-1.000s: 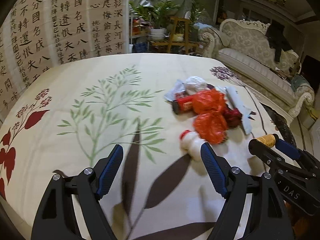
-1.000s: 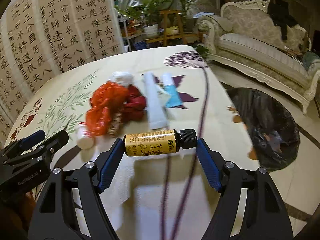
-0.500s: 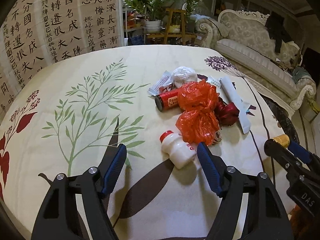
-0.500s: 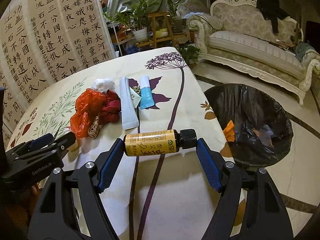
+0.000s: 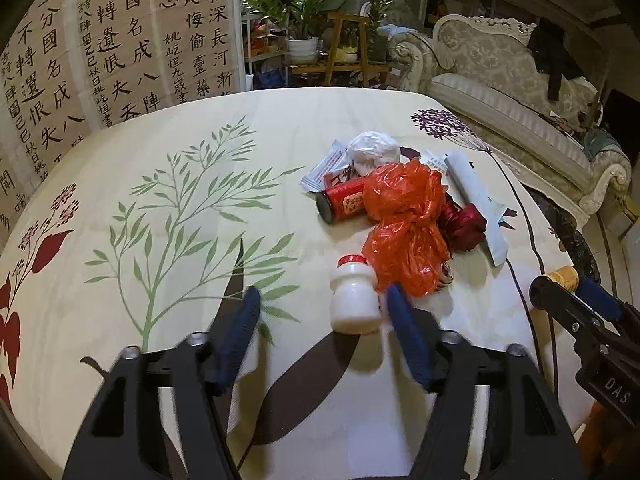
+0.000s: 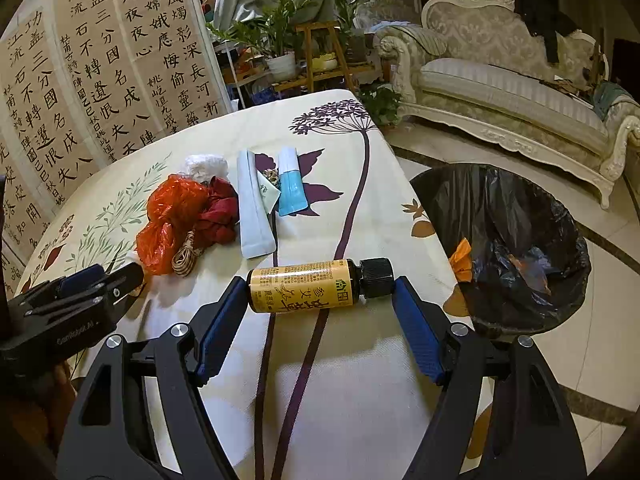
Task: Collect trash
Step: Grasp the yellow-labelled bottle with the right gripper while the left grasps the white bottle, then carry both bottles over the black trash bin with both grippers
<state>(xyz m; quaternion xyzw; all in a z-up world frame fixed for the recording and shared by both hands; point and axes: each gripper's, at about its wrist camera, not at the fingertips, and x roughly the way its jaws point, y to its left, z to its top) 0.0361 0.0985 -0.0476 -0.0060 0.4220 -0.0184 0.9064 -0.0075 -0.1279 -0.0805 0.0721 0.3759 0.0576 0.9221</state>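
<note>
Right, left wrist view: left gripper (image 5: 320, 308) spread wide, small white bottle (image 5: 355, 301) on the counter (image 5: 160, 200) just inside its right-hand finger, off-centre, long axis pointing away toward the trash pile.
Right wrist view: right gripper (image 6: 318, 300) clamps the yellow-label bottle (image 6: 308, 286) end to end, crosswise; black-lined bin (image 6: 504, 240) sits right of it.

- Your left gripper (image 5: 322, 304) is spread wide, its one-o'clock finger touching the small white bottle (image 5: 354, 298).
- The orange bag (image 5: 404, 224) sits at one o'clock.
</note>
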